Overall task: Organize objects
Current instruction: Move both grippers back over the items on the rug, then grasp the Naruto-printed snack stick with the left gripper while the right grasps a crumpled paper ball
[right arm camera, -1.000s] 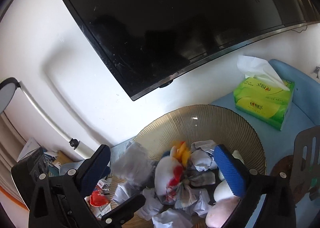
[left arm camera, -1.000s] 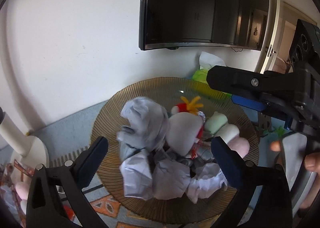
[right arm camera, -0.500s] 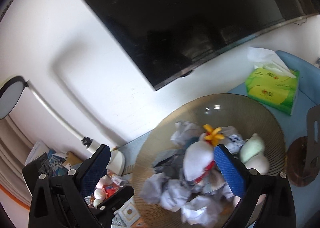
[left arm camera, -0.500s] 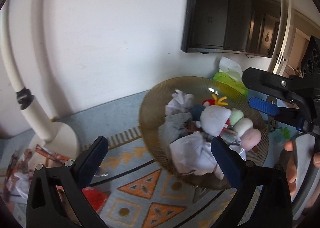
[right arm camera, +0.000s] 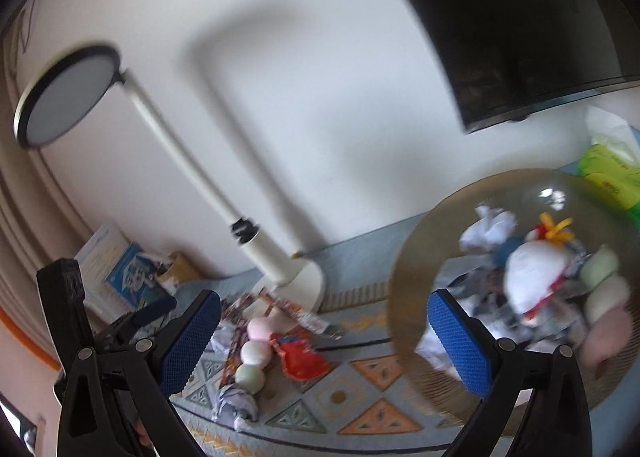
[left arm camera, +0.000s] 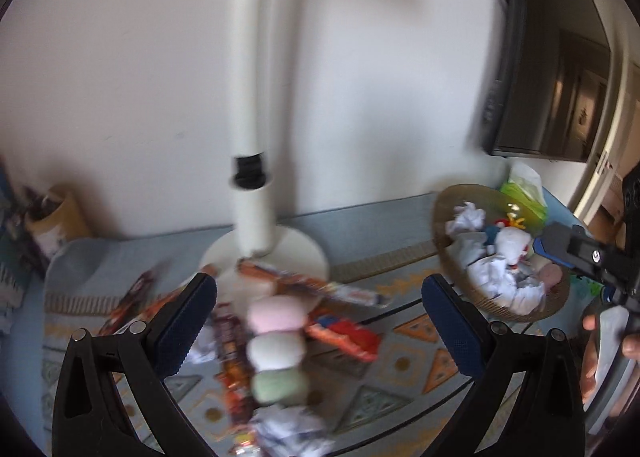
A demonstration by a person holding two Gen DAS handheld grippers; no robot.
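Above mat, left gripper (left arm camera: 319, 323) wide, empty

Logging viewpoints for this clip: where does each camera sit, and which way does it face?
Left wrist: on the left hand-held gripper, open, facing the three-ball plush and wrappers below the lamp; the right hand-held gripper and fingers show at right.
Right wrist: on the right hand-held gripper, open, facing mat and bowl; the left hand-held gripper shows at lower left.
Shared: lamp, plush, wrappers, bowl, tissue box, TV.
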